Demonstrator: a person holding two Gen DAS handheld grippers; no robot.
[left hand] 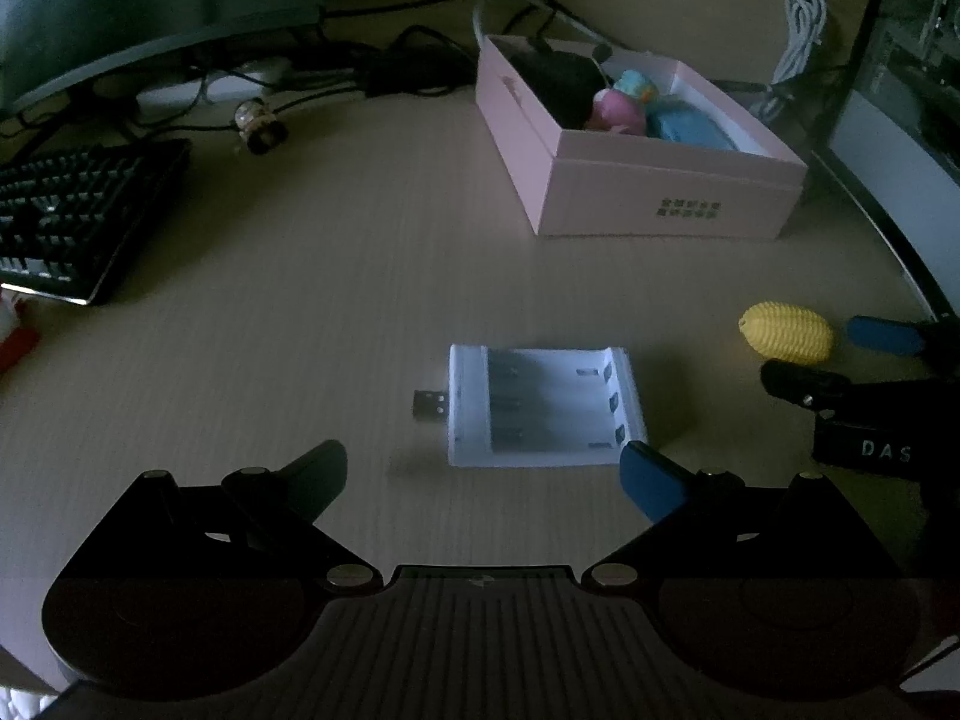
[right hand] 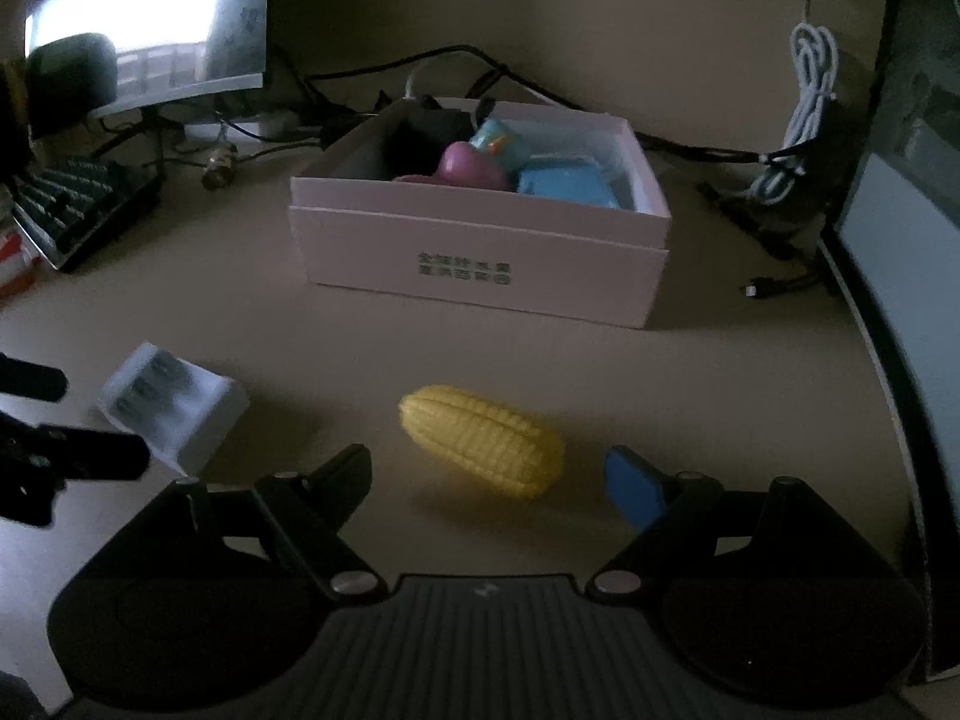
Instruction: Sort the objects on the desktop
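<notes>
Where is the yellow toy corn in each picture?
Left wrist view: the yellow toy corn lies far right on the desk, just beyond the right gripper.
Right wrist view: the corn lies in the lower middle, in front of the open right gripper.
Shared landmark: the pink box, behind the corn in both.

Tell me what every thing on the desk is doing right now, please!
pink box: open, no lid, toys inside.
toy corn: lying on its side on the desk, between the right gripper's open fingers, not gripped.
battery charger: lying flat, slots up and empty.
left gripper: open, holding nothing.
right gripper: open, around the corn.
white cable: coiled and bundled.
monitor: switched on.
</notes>
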